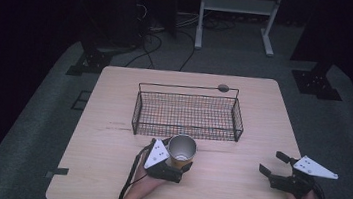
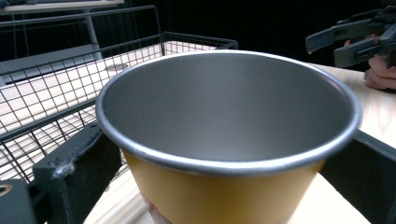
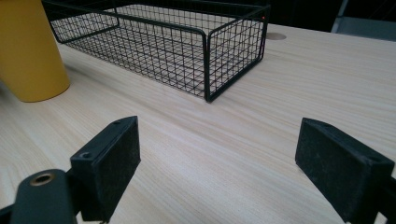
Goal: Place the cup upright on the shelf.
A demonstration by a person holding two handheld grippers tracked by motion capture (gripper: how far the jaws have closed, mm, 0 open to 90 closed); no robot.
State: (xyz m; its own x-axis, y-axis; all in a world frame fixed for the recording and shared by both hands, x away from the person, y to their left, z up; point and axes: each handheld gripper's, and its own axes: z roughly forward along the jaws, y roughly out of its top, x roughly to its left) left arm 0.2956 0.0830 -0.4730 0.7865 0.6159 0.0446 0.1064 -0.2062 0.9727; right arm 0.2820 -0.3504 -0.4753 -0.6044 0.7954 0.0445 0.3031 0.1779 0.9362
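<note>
Clearly the grasp was made: the left gripper (image 1: 172,168) had its jaws closed against the yellow cup (image 1: 181,150), which stood upright on the table (image 1: 106,172) just at six o'clock of the wire basket (image 1: 188,112). The right gripper (image 1: 271,165) waited wide open and empty at three o'clock. Next, probably, a lift over the basket's near wall.

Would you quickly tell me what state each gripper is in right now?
Left gripper: closed on the yellow cup.
Right gripper: open, holding nothing.
</note>
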